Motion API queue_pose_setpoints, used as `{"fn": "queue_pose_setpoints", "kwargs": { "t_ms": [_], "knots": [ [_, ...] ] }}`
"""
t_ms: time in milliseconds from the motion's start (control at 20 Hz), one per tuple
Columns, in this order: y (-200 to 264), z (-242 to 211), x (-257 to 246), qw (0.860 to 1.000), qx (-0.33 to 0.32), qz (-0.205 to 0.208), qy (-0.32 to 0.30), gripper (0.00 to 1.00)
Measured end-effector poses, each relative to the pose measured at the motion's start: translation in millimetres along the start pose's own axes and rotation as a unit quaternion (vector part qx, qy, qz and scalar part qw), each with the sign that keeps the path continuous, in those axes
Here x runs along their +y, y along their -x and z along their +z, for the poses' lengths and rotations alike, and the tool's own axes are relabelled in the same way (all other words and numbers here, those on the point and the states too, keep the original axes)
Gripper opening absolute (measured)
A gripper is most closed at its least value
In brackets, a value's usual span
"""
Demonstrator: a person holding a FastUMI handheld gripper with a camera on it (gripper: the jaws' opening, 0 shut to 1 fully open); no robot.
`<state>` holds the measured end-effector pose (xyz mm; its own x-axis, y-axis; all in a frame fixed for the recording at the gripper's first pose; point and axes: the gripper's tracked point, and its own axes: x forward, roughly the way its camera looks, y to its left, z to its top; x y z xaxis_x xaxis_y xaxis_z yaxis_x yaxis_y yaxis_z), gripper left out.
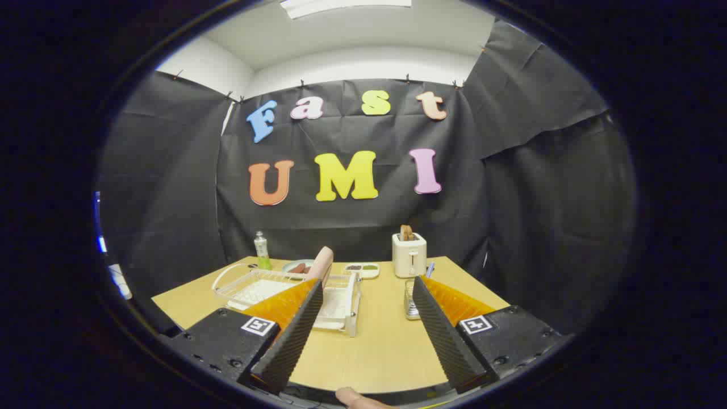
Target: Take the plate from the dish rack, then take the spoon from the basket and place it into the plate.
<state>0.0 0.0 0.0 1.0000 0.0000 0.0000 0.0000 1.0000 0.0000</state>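
1. Gripper view: the gripper (368, 287) hangs above the near part of a pale wooden bench (375, 346), its fingers (295, 335) spread wide with nothing between them but bare bench.
2. Each finger mount carries a small square black-and-white marker (258, 326); no brand name or readable label shows on any of the things on the bench.
3. The dish rack (341, 309) is a white, open-framed tray with a clear curved handle loop at its far left end. It lies on the bench just ahead of the left finger, which hides part of it.
4. The plate (321, 264) stands on edge in the rack, pinkish-beige, its rounded rim rising above the left fingertip.
5. The basket (411, 301) is a small wire-mesh cup, standing just beside the right finger on its inner side; a handle with a blue-and-white pattern (430, 268) sticks up behind that fingertip. Whether it is the spoon cannot be told.
6. Beyond these, along the back of the bench, stand a green bottle (262, 250), a dish with sausages (297, 266), a divided white tray (362, 269) and a white toaster (409, 255) with bread in its slots.
7. A fingertip of the person (355, 397) shows at the near rim, below the gripper.
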Motion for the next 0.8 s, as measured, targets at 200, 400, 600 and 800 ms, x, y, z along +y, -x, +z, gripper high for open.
{"fn": "queue_pose_setpoints", "kwargs": {
  "t_ms": [200, 400, 600, 800],
  "knots": [
    [-1, -4, -1, 1.000, 0.004, 0.000, -0.002, 1.00],
    [-1, -5, -4, 1.000, 0.007, -0.002, -0.005, 1.00],
    [-5, -4, -7, 1.000, 0.008, -0.005, -0.008, 1.00],
    [-20, -2, 0, 1.000, 0.017, 0.016, -0.005, 1.00]
  ]
}}
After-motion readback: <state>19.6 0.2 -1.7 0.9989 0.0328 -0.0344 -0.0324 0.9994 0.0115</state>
